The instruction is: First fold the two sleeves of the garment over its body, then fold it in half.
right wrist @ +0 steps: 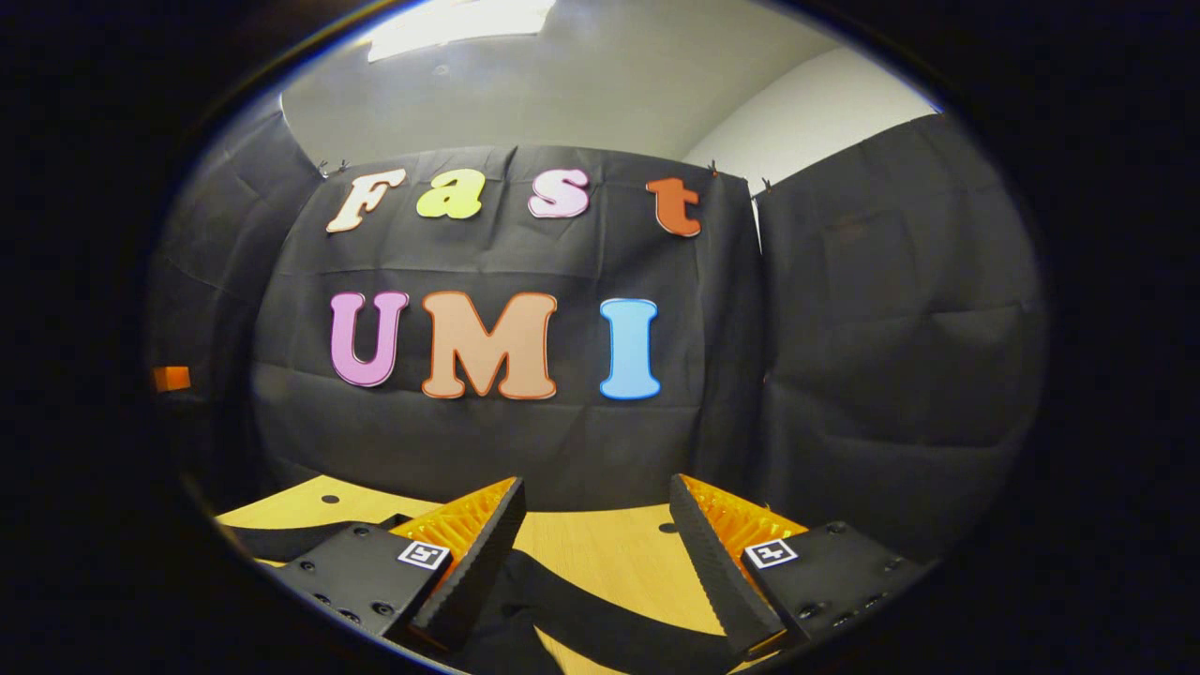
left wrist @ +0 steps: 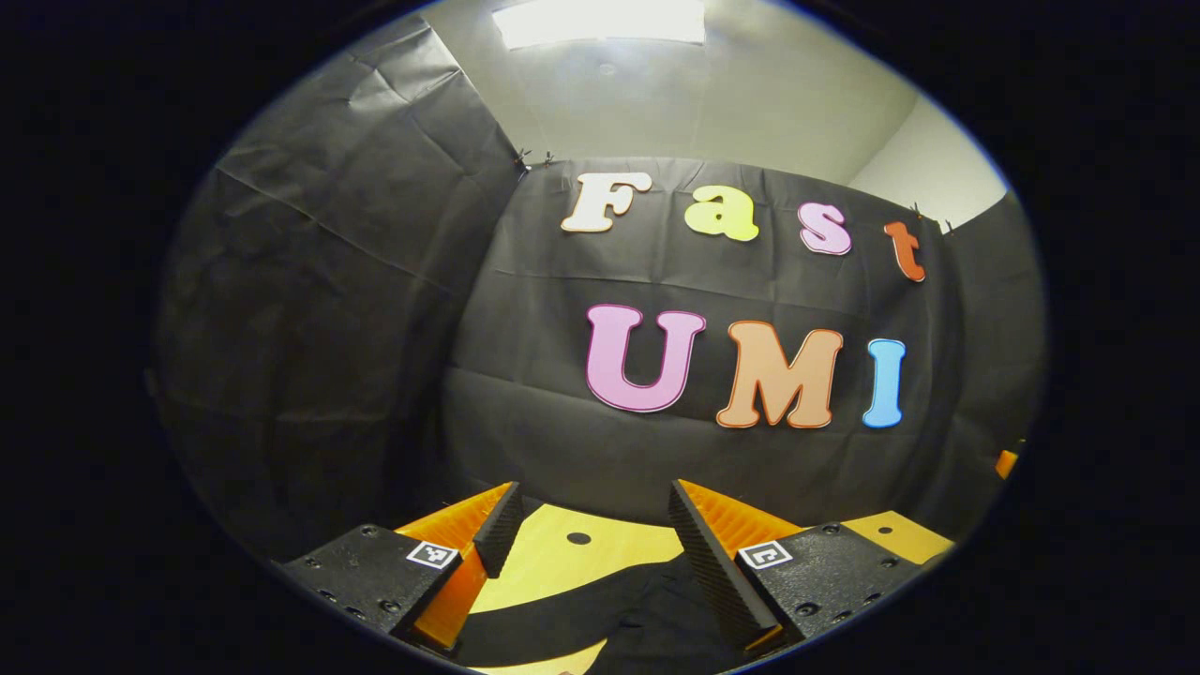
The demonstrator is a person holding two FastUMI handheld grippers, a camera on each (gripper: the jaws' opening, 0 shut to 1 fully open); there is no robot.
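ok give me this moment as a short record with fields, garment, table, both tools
garment: black cloth lying on the table, a black strip of it crossing the wood
table: light wood, small dark holes in it
left tool: open, above the garment, holding nothing
right tool: open, above the strip, holding nothing
fold state: cannot tell

I note each gripper's fingers (left wrist: 717,553) (right wrist: 722,562) are ridged wedges on screwed black blocks bearing square coded markers.
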